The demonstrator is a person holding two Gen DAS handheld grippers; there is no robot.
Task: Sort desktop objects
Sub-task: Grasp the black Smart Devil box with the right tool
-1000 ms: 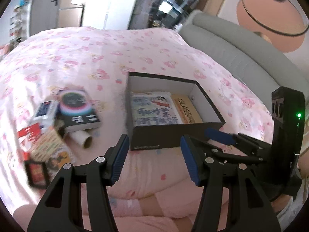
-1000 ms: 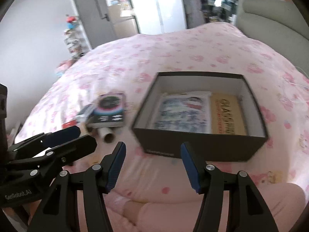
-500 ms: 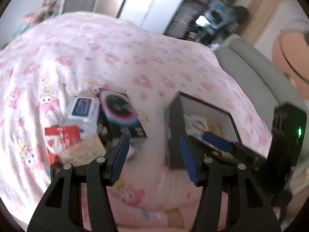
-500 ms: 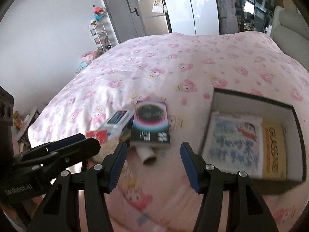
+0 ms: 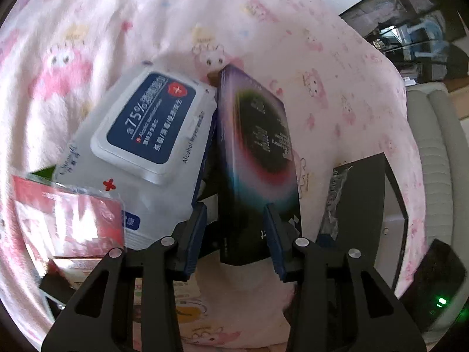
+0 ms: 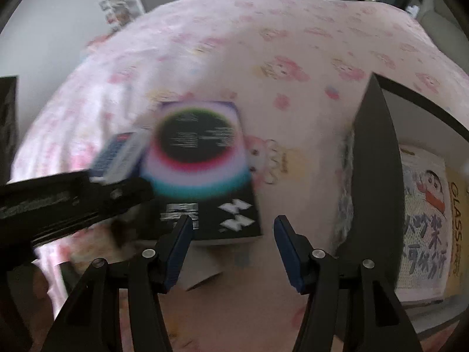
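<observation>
1. the left gripper (image 5: 236, 236) sits low in the centre of the left wrist view, its jaws closing around the near end of the dark box with the rainbow ring (image 5: 258, 158). the box end lies between the blue pads, but a sliver of gap shows on the left side, so the pads do not look pressed home yet.

2. the box with the rainbow ring leans on its long edge against the alcohol wipes pack (image 5: 140, 135), which fills the middle left of that view. that tilt likely explains the rolled wrist: the jaws are turned to straddle the box's thin sides.

3. a red packet (image 5: 67, 220) lies at the lower left, partly over the wipes pack, on the pink cartoon-print bedspread (image 5: 337, 67). other small items beneath it are too blurred to name.

4. the black storage box (image 6: 372, 176) stands at the right of the right wrist view, open-topped, with a cartoon-cover book (image 6: 422, 220) and a yellow book marked "glass" (image 6: 457, 226) already lying flat inside. it is the likely destination for the loose items.

5. the right gripper (image 6: 233, 246) hangs in the lower centre of its view, jaws wide and empty, just short of the rainbow-ring box's near end. it looks placed to steady or help lift, though that is a guess.

6. the sorting appears partly done: two books boxed, the pile at the left still outside.
</observation>
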